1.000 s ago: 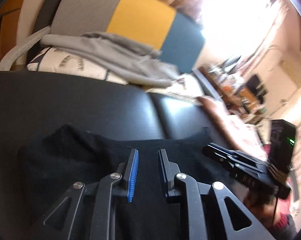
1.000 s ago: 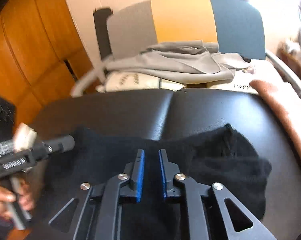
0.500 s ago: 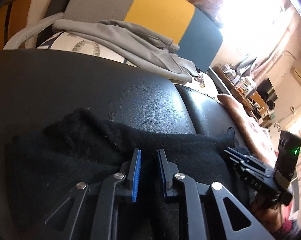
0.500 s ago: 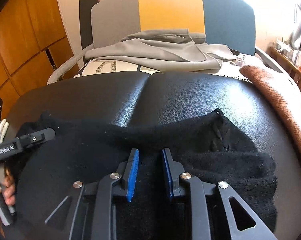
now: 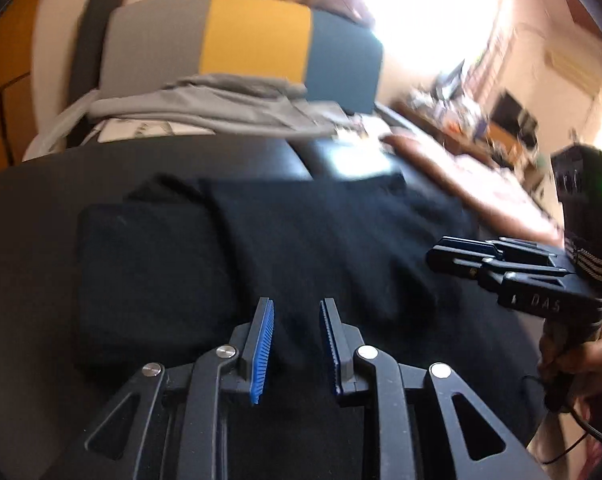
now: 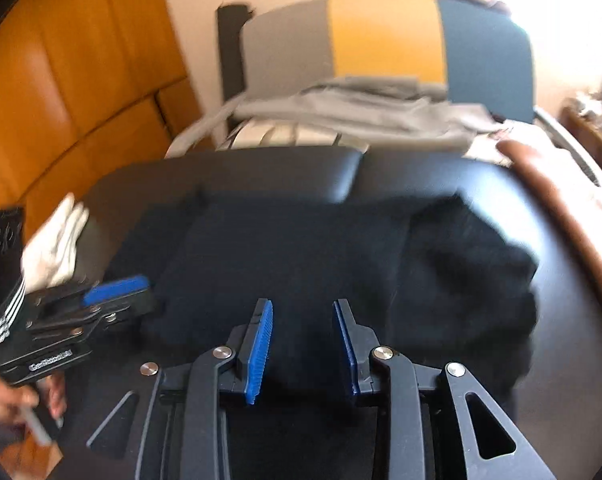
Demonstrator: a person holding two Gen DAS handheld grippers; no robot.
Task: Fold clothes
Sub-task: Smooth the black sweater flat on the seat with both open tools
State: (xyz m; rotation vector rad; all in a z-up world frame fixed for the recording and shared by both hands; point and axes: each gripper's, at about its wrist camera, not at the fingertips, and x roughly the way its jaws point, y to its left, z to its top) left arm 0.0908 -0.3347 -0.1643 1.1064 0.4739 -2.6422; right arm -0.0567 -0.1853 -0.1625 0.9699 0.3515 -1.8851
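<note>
A black garment (image 5: 301, 240) lies folded into a rough rectangle on a black leather seat (image 5: 41, 240). In the right wrist view the black garment (image 6: 293, 248) is flat on the left and bunched at its right end. My left gripper (image 5: 295, 312) hovers open over the garment's near edge, with nothing between its blue pads. Over the same edge my right gripper (image 6: 303, 312) stands open and empty. The right gripper (image 5: 457, 254) is seen side-on at the garment's right side, and the left gripper (image 6: 117, 296) at its left side.
A grey garment (image 5: 221, 108) is draped on a chair with a grey, yellow and blue back (image 5: 257, 36) beyond the seat. A white cloth (image 6: 57, 240) lies at the seat's left edge. A brown blanket (image 6: 561, 200) borders the right side.
Both grippers have opened wider and drawn back and up from the garment. The black garment now lies in a flatter, squarer fold than before.
</note>
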